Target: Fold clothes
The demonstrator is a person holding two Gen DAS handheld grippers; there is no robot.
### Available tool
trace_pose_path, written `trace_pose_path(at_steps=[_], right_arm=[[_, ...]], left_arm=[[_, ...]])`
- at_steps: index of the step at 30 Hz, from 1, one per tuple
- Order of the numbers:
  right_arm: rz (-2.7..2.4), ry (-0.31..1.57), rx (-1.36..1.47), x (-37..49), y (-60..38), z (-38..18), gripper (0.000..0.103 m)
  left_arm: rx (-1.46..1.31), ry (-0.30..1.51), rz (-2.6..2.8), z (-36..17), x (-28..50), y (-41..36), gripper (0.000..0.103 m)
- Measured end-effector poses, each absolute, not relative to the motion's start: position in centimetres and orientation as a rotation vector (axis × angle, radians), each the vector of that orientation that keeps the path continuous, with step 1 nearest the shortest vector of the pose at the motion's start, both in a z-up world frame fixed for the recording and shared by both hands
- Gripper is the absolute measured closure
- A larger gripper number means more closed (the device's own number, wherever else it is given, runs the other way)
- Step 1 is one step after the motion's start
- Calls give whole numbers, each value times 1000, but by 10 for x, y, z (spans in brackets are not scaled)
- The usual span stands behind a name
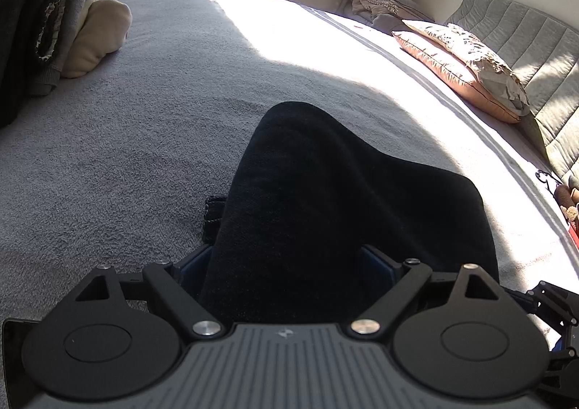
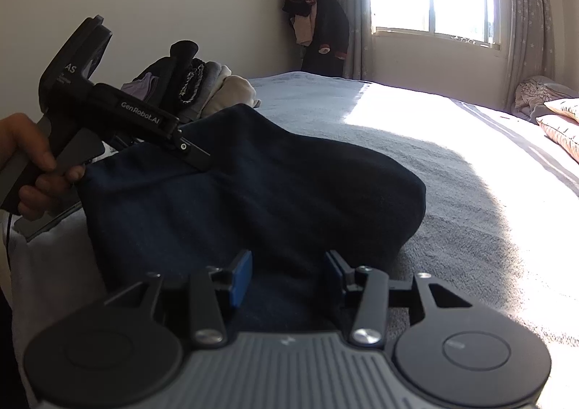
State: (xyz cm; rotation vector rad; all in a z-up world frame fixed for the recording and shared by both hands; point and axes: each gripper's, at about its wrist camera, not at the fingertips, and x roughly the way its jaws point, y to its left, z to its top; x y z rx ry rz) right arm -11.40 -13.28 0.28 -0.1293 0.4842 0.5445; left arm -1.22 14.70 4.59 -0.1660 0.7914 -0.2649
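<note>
A dark navy garment (image 1: pixel 325 199) lies bunched on the grey bed blanket (image 1: pixel 144 126). It also shows in the right wrist view (image 2: pixel 253 184). My left gripper (image 1: pixel 286 264) has its blue-padded jaws apart with a thick fold of the garment filling the gap between them; whether they press it is not clear. My right gripper (image 2: pixel 289 275) also has its jaws apart over the garment's near edge, cloth between the blue pads (image 2: pixel 243 273). The left gripper's body (image 2: pixel 108 108) and the hand holding it show at the left of the right wrist view.
A stack of folded clothes (image 1: pixel 61 29) sits at the far left of the bed, also in the right wrist view (image 2: pixel 202 87). Pillows (image 1: pixel 459 61) and a padded headboard (image 1: pixel 524 47) lie at the right. Sunlight covers the far bed. Clothes hang in the corner (image 2: pixel 318 18).
</note>
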Motion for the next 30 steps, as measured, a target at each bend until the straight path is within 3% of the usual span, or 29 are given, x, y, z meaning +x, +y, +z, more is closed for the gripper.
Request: trace_pose_path(at_steps=[8, 21, 28, 30], right_arm=[[537, 473, -145, -116, -131, 2, 57], [538, 476, -150, -116, -131, 3, 56], [486, 580, 31, -99, -168, 17, 28], [427, 623, 91, -92, -185, 15, 28]], left_arm=[[-243, 843, -253, 32, -4, 155, 1], [-294, 860, -264, 29, -4, 160, 0], [-307, 863, -277, 28, -5, 163, 0], [-304, 862, -276, 28, -4, 162, 0]])
